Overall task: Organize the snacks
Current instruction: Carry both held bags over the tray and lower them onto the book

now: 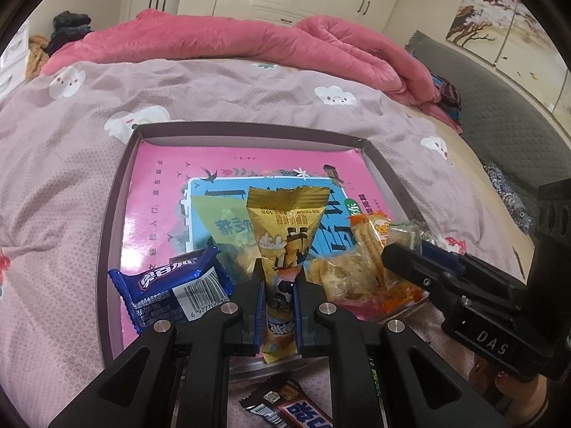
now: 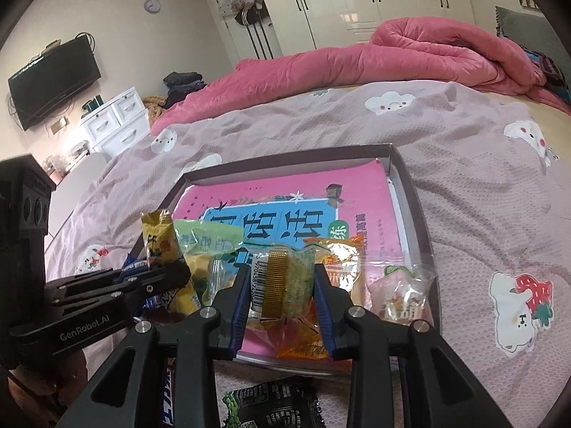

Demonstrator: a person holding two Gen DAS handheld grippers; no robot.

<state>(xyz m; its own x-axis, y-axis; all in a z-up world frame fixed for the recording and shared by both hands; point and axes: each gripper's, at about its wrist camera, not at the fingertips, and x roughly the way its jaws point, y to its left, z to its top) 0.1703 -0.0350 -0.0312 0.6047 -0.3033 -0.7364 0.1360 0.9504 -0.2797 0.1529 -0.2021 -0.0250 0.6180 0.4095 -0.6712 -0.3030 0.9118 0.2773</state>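
Observation:
A shallow brown box (image 1: 114, 192) with a pink book lining its floor lies on the bed. My left gripper (image 1: 278, 278) is shut on a tall gold snack packet (image 1: 285, 224) and holds it upright over the box's near edge. My right gripper (image 2: 280, 278) is shut on a small clear packet with a gold seal (image 2: 285, 278), above the box. The right gripper also shows in the left wrist view (image 1: 410, 253). The left gripper shows in the right wrist view (image 2: 160, 278). A blue biscuit packet (image 1: 171, 285), a green packet (image 1: 225, 228) and orange packets (image 1: 364, 271) lie in the box.
A dark candy bar (image 1: 289, 406) and a black-and-green packet (image 2: 271, 406) lie on the bedspread in front of the box. A clear bag of sweets (image 2: 403, 292) lies in the box's right corner. A pink quilt (image 1: 249, 42) is heaped at the far side of the bed.

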